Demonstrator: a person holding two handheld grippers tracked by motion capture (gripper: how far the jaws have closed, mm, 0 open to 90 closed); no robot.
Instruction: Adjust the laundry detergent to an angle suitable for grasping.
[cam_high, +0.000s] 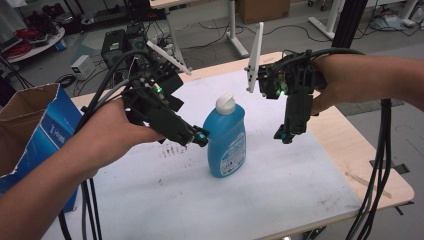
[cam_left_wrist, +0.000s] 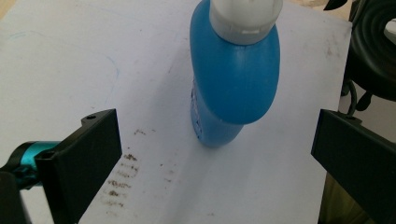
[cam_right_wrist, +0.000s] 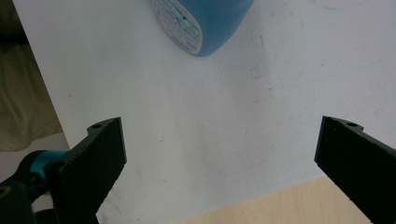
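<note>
Blue bottle (cam_high: 226, 140) upright mid-table on white sheet (cam_high: 280, 180), well clear of all edges. Left gripper (cam_high: 197, 136) just beside bottle shoulder, jaws wide apart, likely lining up for grasp. Right gripper (cam_high: 284, 134) hovers off label side, jaws apart, empty.

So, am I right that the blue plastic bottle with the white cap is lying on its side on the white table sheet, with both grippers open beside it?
Not quite: the blue plastic bottle with the white cap stands upright on the white table sheet, as the high view shows. The rest holds: the left gripper and right gripper are both open beside it, neither gripping it.
</note>
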